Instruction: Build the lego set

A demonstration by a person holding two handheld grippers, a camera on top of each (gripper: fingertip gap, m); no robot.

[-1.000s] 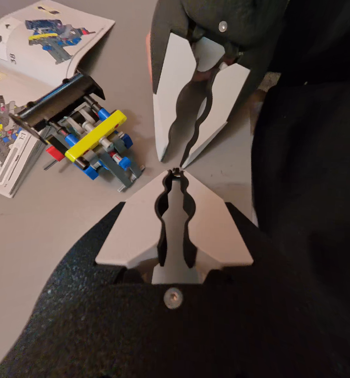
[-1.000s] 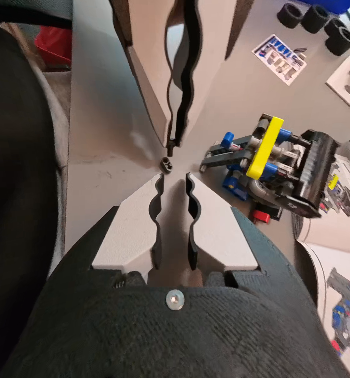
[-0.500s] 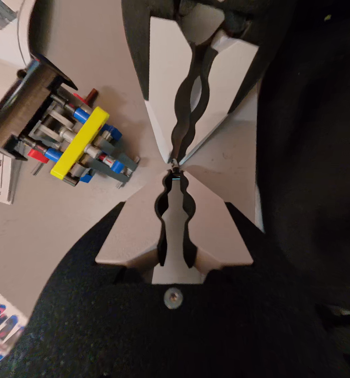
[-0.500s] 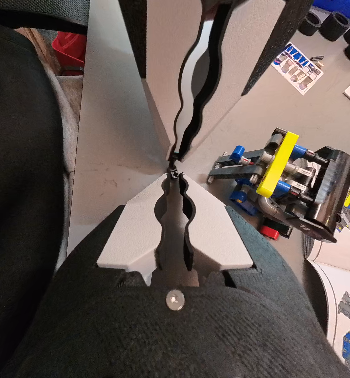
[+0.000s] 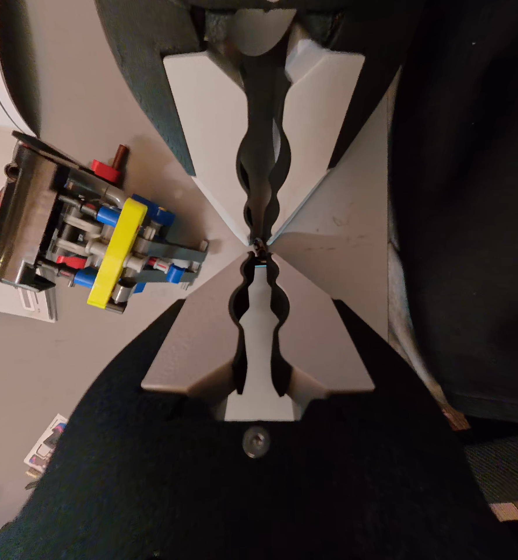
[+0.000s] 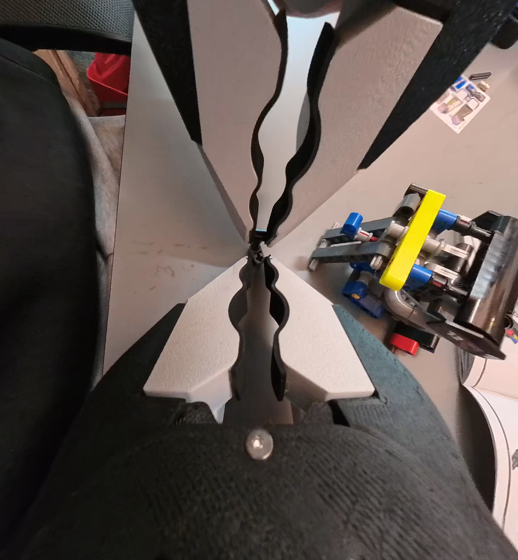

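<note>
A: What does the left gripper (image 5: 259, 257) have?
B: It's clenched on a thin black pin (image 5: 260, 249), long axis pointing at 12 o'clock, straight toward the other gripper.
A: And the right gripper (image 6: 256, 265)?
B: It pinches a small dark connector (image 6: 257, 257), tip to tip with the pin, the two parts touching just above the bench (image 6: 160, 266).
A: Anything nearby?
B: A toy brick model (image 6: 427, 266) with a yellow beam (image 6: 412, 239) lies at 3 o'clock of the right gripper, apart from both.

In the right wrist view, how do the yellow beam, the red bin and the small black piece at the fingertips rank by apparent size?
1. Yellow beam and red bin: look alike; the bin is farther off and partly hidden.
2. Small black piece: clearly smallest.
</note>
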